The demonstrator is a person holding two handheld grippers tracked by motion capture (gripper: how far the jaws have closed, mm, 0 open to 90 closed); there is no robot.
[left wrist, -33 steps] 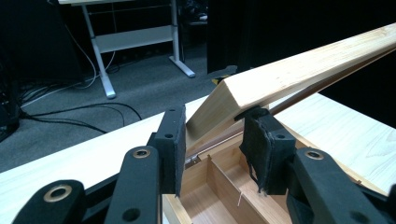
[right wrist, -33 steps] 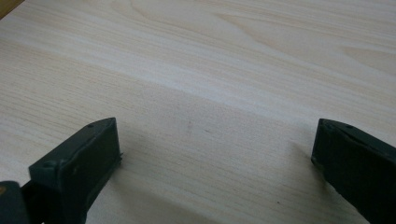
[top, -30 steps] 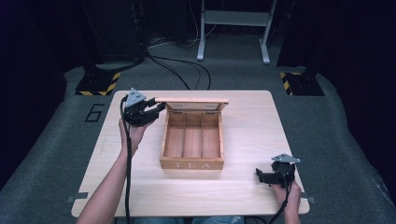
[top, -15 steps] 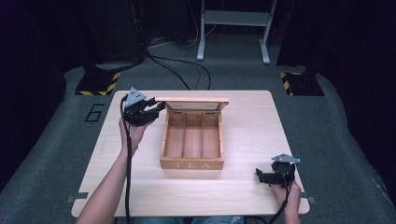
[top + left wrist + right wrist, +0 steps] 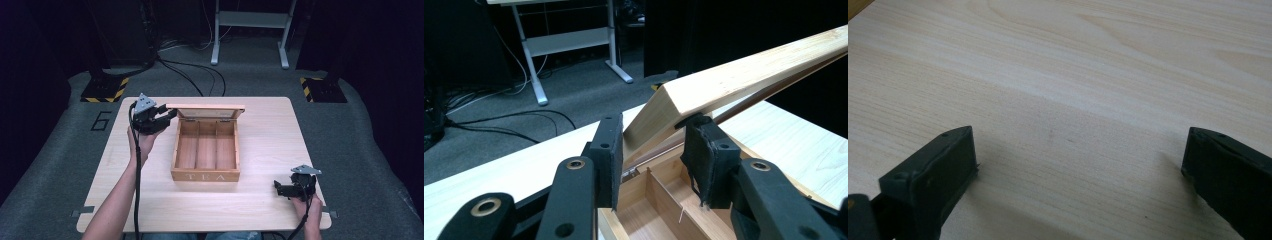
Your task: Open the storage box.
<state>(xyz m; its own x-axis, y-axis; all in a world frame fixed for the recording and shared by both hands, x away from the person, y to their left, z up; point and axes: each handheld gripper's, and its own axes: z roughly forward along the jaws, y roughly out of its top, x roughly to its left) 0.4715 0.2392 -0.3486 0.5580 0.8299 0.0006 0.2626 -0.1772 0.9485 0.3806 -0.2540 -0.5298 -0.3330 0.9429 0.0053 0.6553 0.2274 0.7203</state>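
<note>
A wooden box marked TEA [image 5: 205, 176] stands mid-table with three bare compartments [image 5: 659, 200]. Its lid [image 5: 205, 107] is swung up at the far side. My left gripper [image 5: 167, 116] is at the lid's left end, shut on the lid corner [image 5: 744, 75], with one pad on each side of it [image 5: 654, 150]. My right gripper [image 5: 277, 189] rests low near the table's front right corner, apart from the box. In the right gripper view it stands open [image 5: 1078, 160] over bare wood, with nothing between its fingers.
The light wooden table [image 5: 280, 130] has bare room left and right of the box. Beyond it on the grey floor lie black cables [image 5: 200, 75], a white desk frame [image 5: 250, 30] and two yellow-and-black striped bases [image 5: 105, 90].
</note>
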